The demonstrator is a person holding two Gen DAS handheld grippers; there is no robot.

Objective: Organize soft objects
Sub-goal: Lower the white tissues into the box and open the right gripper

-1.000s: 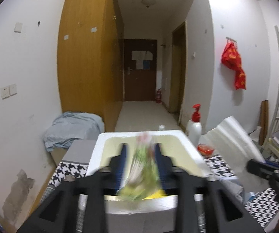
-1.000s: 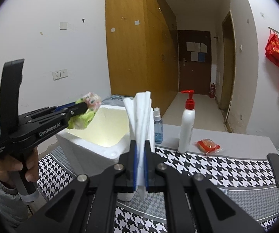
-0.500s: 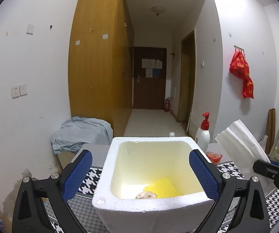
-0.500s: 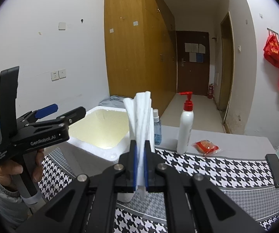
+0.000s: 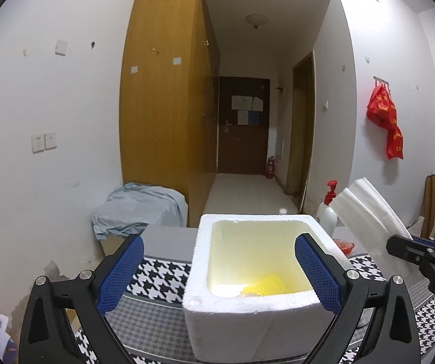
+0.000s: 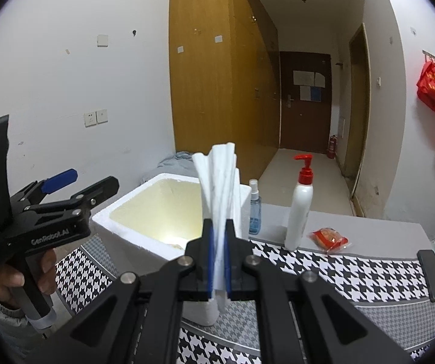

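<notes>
A white foam box stands on the houndstooth table; it also shows in the right wrist view. Inside lie a yellow sponge and part of a small soft item. My left gripper is open and empty, its blue pads on either side of the box's near rim; it also shows in the right wrist view. My right gripper is shut on a folded white cloth, held upright just right of the box; the cloth also shows in the left wrist view.
A white pump bottle with a red top, a small blue spray bottle and a red snack packet stand behind the box. A grey-blue cloth heap lies by the wardrobe. A black phone lies at the table's right.
My left gripper opened and dropped the green soft item into the foam box, then drew back and left from over the box. The right gripper kept holding the white cloth.
</notes>
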